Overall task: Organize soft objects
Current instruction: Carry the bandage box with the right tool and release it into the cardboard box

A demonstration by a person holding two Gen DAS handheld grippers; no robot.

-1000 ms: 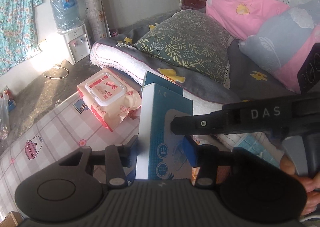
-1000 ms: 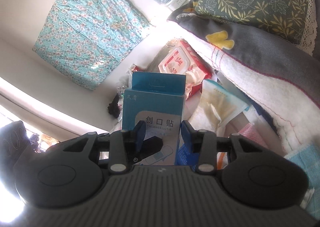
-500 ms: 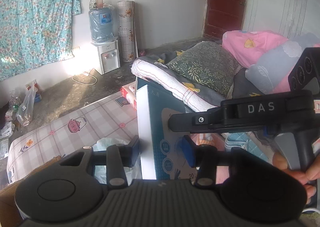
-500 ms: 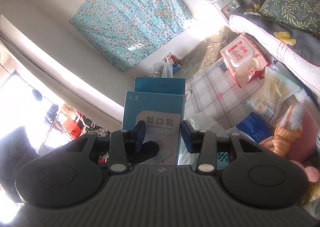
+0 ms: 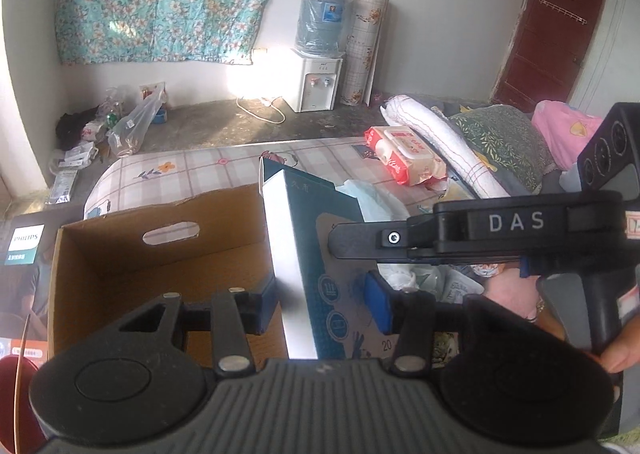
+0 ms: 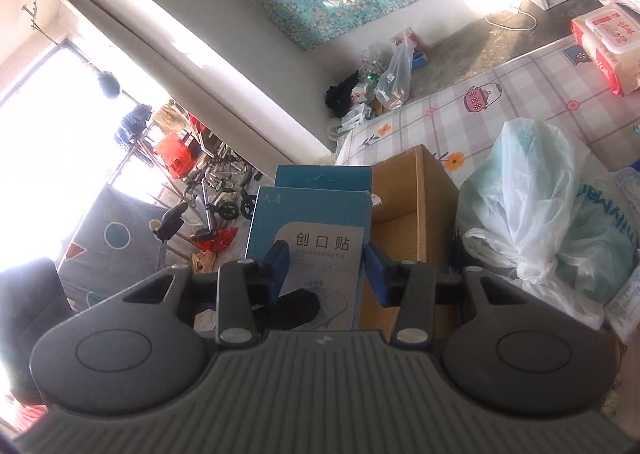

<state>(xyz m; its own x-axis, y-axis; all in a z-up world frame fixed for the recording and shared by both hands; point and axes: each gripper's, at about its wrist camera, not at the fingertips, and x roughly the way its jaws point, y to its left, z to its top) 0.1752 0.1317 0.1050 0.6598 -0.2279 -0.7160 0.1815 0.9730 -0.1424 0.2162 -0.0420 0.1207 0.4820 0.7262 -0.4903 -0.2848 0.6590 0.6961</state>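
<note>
both grippers, left (image 5: 320,300) and right (image 6: 325,274), clamp one blue plaster box (image 6: 312,238) beside the open cardboard box (image 5: 160,254).

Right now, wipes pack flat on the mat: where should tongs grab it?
Grip the wipes pack across its long sides, from above at mid-length. It lies flat, lid up, and the rolled towel crowds one side, so a sideways approach looks tight.
</note>
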